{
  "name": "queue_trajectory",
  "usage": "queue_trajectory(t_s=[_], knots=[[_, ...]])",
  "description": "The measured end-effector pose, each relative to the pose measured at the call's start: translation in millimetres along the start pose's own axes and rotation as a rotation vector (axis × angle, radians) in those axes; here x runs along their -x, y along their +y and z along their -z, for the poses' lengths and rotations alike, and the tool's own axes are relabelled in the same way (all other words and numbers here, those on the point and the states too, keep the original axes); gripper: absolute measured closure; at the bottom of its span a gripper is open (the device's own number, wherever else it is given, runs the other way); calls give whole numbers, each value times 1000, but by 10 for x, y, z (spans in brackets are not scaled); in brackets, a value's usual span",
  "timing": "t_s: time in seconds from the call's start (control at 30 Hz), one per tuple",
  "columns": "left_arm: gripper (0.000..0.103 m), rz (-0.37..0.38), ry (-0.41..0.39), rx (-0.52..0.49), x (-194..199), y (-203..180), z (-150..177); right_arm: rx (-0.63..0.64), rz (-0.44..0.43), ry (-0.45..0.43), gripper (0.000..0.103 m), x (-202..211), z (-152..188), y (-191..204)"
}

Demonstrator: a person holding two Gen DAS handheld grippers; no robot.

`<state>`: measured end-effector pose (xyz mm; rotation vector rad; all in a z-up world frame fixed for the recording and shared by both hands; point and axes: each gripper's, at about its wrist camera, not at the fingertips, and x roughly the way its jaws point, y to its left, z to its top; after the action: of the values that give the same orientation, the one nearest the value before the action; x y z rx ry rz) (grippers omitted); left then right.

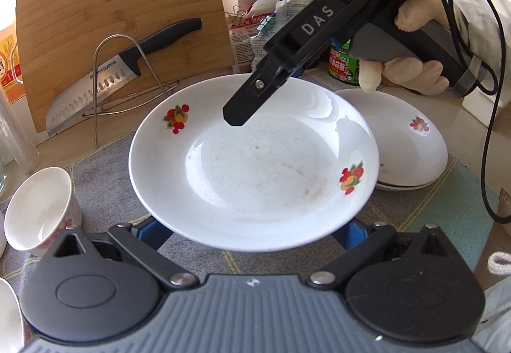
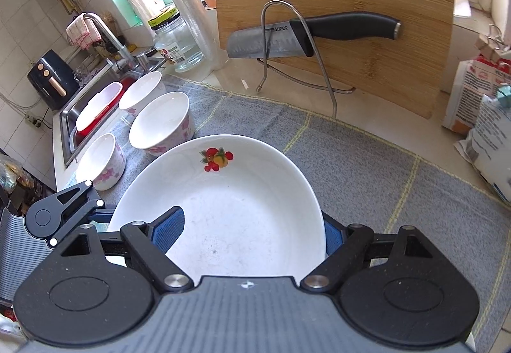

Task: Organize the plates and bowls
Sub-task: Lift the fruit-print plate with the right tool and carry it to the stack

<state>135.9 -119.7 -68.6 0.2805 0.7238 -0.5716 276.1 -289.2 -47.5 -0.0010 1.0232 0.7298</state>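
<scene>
Grey mat (image 2: 367, 161) on counter. Both grippers, left gripper (image 1: 252, 235) and right gripper (image 2: 249, 235), clamped plate (image 1: 252, 171) rims. Advice was: keep level, lower squarely onto stack (image 1: 412, 142).

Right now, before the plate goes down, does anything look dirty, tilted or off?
Yes: the lifted plate, held at both rims by the hand-held grippers, shows faint brownish smears and specks in its well. It also tilts in the right wrist view. Nothing has spilled.

Left tool (image 1: 252, 235) fingertips hidden under plate (image 1: 252, 168)
</scene>
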Motion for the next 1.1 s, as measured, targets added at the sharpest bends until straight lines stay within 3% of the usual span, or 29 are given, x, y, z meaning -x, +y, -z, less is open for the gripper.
queue_trajectory(t_s=[1.1], knots=[[1, 194, 10, -149, -234, -801, -217, -175, 143, -83, 13, 878, 939, -469]])
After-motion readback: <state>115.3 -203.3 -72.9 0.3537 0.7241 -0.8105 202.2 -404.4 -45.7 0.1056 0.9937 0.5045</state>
